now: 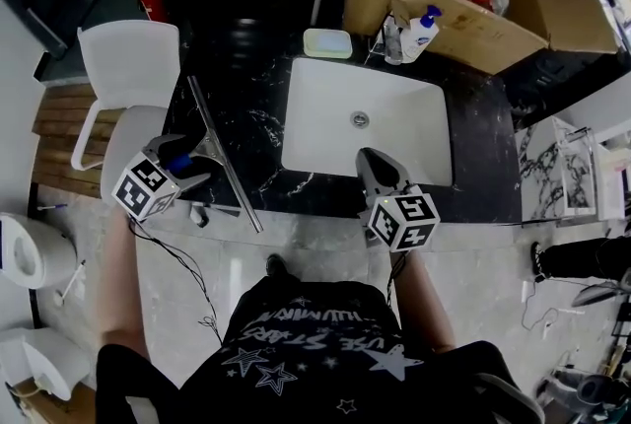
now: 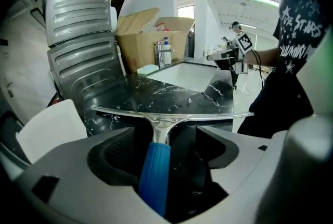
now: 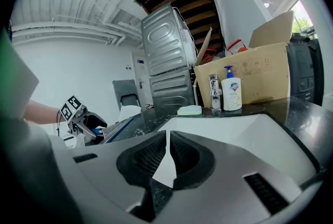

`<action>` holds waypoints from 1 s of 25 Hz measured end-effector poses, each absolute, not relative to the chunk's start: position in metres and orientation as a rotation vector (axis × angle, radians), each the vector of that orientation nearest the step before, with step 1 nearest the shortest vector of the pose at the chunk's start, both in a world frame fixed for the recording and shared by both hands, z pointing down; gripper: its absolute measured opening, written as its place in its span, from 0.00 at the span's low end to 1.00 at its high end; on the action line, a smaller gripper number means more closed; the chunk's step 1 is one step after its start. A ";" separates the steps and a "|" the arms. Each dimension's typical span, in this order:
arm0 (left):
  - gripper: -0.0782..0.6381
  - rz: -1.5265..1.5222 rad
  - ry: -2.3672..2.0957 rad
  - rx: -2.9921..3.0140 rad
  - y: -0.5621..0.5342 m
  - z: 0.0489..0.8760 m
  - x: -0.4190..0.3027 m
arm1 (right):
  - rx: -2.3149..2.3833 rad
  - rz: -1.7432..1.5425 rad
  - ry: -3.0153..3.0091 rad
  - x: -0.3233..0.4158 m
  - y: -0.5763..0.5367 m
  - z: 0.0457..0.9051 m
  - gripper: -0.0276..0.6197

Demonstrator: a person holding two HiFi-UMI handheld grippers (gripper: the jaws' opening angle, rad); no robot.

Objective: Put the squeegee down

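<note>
The squeegee (image 1: 225, 156) lies on the black marble countertop (image 1: 251, 87), left of the sink, with its long metal blade (image 2: 166, 116) running across the counter. Its blue handle (image 2: 154, 176) points back between the jaws of my left gripper (image 1: 185, 164). Those jaws stand wide open, and the pads (image 2: 117, 152) are clear of the handle on both sides. My right gripper (image 1: 373, 158) hovers at the sink's front edge. Its jaws (image 3: 168, 158) are shut with nothing between them.
A white sink (image 1: 315, 116) is set in the counter, with a faucet (image 1: 389, 37), a soap dispenser (image 1: 419, 35) and a green soap dish (image 1: 327, 43) behind it. An open cardboard box (image 1: 513, 28) stands at the back right. A white chair (image 1: 128, 67) is left of the counter.
</note>
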State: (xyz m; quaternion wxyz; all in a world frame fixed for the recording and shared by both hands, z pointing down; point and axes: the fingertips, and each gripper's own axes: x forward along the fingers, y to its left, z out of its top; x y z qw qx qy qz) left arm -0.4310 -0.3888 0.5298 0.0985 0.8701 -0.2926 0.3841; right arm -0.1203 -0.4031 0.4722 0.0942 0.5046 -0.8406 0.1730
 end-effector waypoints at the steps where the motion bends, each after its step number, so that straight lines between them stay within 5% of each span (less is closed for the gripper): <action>1: 0.62 1.121 -0.899 2.571 -0.387 0.525 -0.432 | 1.486 0.509 -2.502 -0.120 -0.402 0.471 0.13; 18: 0.60 0.406 -1.435 2.437 -0.321 0.416 -0.389 | 1.198 0.424 -2.694 -0.120 -0.368 0.429 0.13; 21: 0.38 0.318 -1.541 2.430 -0.306 0.398 -0.378 | 1.166 0.391 -2.714 -0.112 -0.360 0.420 0.12; 25: 0.23 0.231 -1.654 2.414 -0.285 0.381 -0.360 | 1.132 0.364 -2.732 -0.097 -0.348 0.416 0.12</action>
